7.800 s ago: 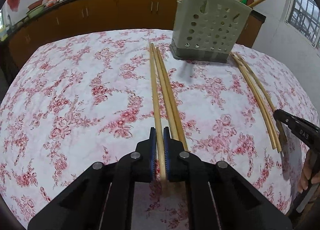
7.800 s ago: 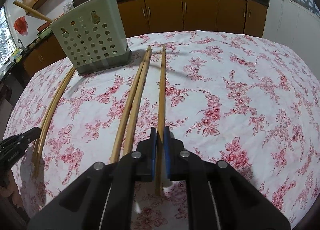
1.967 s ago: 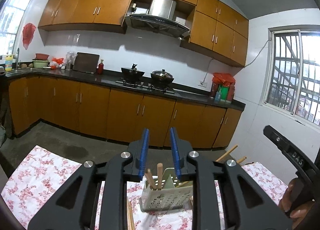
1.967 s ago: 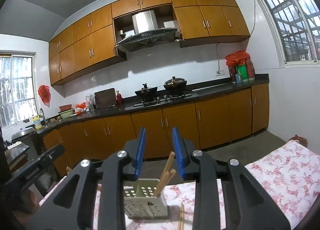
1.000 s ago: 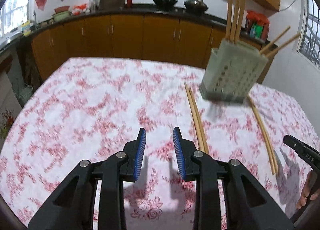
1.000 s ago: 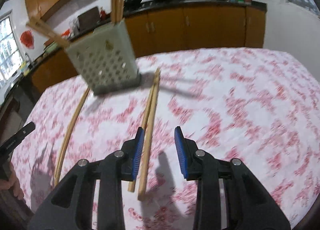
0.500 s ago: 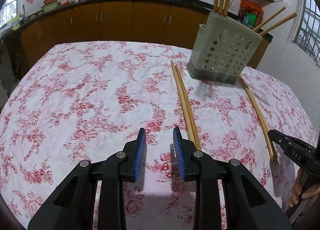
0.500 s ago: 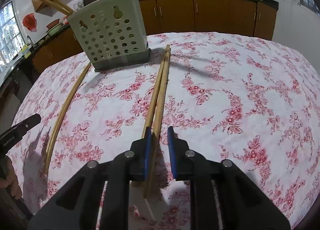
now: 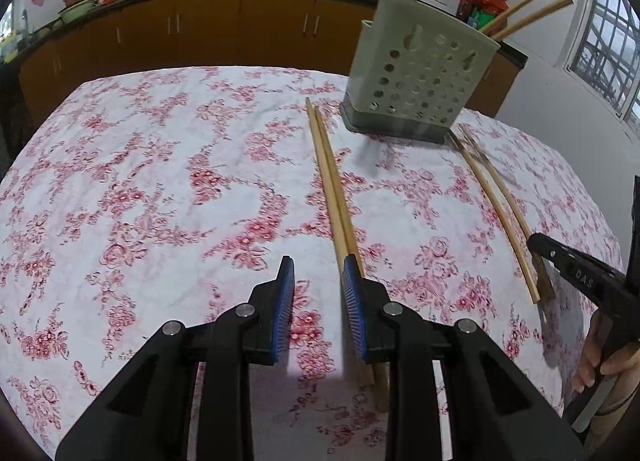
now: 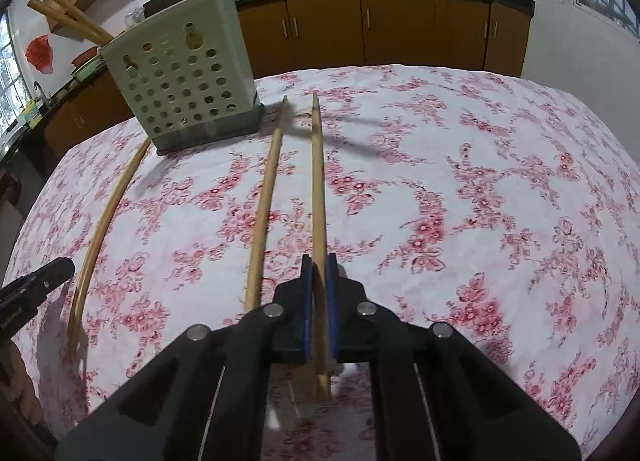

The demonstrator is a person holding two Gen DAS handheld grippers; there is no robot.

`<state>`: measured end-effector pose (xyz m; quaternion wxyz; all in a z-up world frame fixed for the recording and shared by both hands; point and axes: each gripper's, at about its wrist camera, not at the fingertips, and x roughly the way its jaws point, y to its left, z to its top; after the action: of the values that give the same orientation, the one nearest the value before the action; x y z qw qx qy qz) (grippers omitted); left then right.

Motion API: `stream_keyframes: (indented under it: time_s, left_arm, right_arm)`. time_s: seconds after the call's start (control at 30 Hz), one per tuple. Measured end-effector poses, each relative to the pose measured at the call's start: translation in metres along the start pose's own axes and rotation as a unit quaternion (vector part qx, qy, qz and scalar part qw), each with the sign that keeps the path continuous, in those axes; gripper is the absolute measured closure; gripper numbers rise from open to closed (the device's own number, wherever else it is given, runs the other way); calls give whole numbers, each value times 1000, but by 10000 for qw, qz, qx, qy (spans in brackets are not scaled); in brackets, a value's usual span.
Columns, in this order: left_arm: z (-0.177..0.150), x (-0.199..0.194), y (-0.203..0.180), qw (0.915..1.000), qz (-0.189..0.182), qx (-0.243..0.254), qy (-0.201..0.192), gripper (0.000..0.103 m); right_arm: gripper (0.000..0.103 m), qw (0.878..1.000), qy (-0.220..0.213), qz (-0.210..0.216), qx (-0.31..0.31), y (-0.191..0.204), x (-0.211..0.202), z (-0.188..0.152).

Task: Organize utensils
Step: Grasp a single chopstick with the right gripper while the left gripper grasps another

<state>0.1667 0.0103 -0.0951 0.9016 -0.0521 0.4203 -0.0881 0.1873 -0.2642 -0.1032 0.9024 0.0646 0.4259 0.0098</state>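
**pinchy_01:** Left gripper (image 9: 316, 293) first, from its own cam: blue-padded jaws are standing apart and closing a bit, with only the pink floral tablecloth (image 9: 160, 181) between them. That pair of long pale wooden chopsticks (image 9: 334, 197) is lying just to the right, running under the right pad (image 9: 354, 301), long axis pointing straight away toward the grey-green perforated plastic utensil holder (image 9: 420, 81). So I reckon it needs a small sideways nudge right, no twist.

**wok_dad:** Yeah, and the other thin bamboo pair (image 9: 496, 205) is sitting way further right, nearer the other hand.

**pinchy_01:** Right cam: right gripper (image 10: 316, 265) is already clamped on one long wooden chopstick (image 10: 318, 189), gripping near the close end, far tip aimed just right of the holder (image 10: 180, 77).

**wok_dad:** Its neighbour stick (image 10: 266, 197) is lying just left, not touching the pads.
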Motion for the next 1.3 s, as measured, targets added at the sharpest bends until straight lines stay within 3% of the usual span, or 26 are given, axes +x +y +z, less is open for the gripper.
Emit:
stream_keyframes:
  time_s: [0.5,0.87,1.03,1.3]
  left_arm:
    - [2,14,-20,9989,237,376,153,84]
    - [11,20,-19,9988,340,338,138,85]
    - [14,22,-14,9988,391,281,133,95]
    - [21,21,9,9986,527,32,104,95]
  right_arm:
    - [94,10000,12,21,-36,0,0,-1]
    - [93,9999,12,81,-66,6,0,-1]
    - [93,9999,12,74,-113,6,1,-1]
    - [95,9999,1,79,-80,3,3,2]
